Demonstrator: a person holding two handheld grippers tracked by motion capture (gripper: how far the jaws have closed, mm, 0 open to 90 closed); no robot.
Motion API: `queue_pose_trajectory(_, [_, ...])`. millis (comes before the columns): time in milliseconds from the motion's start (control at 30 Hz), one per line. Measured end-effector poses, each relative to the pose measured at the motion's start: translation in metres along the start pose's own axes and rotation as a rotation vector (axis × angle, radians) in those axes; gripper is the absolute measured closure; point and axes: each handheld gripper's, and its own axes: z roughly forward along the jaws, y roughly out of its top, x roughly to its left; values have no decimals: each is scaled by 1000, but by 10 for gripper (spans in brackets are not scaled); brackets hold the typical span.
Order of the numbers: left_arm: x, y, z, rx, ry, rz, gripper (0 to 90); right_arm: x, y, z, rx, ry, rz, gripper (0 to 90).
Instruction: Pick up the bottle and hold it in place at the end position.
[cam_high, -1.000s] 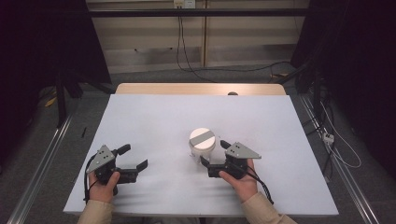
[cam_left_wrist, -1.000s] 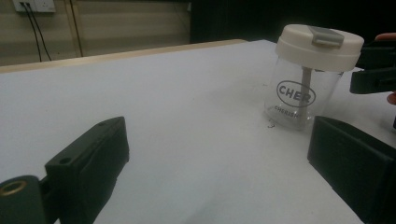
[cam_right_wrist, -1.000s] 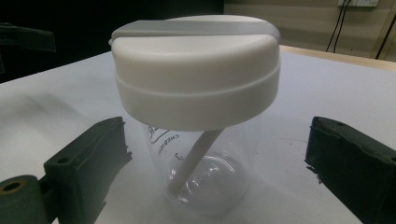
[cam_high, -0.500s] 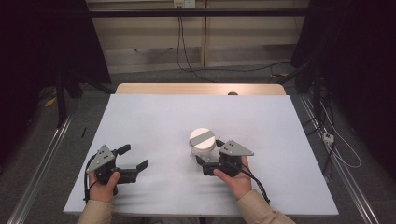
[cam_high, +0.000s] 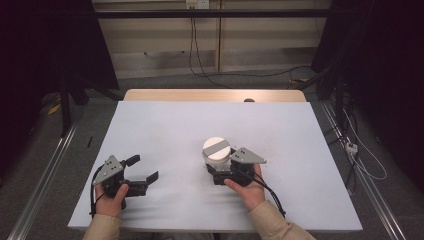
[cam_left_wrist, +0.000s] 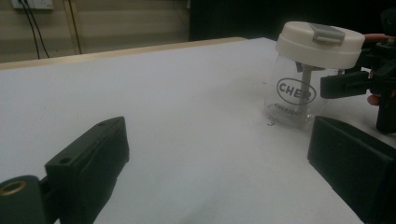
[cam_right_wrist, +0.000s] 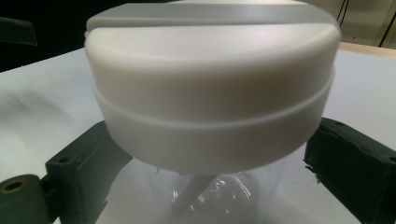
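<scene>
— Closing in on a clear jar (cam_high: 216, 155) with a white lid (cam_left_wrist: 320, 43), the right gripper (cam_high: 216, 172) has its jaws set either side of the glass, near the middle of the white worktop (cam_high: 165, 125). Gripped yet?

— Not that I can confirm. The jaws have just been closing with the jar between them, but in the right gripper view a gap shows on both sides below the lid. The left gripper (cam_high: 141, 169) rests well apart, jaws wide open and empty.

— What could go wrong?

— The jar seems to lean in the left gripper view. Uneven contact from one side first could likely tip it. Smooth, tapering glass may also slip if the squeeze lands low or too lightly.
</scene>
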Motion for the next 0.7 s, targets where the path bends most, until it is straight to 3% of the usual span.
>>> queue_pose_trajectory(700, [0, -1, 1, 9, -3, 0, 52, 2, 1, 14, 16, -10, 4, 99])
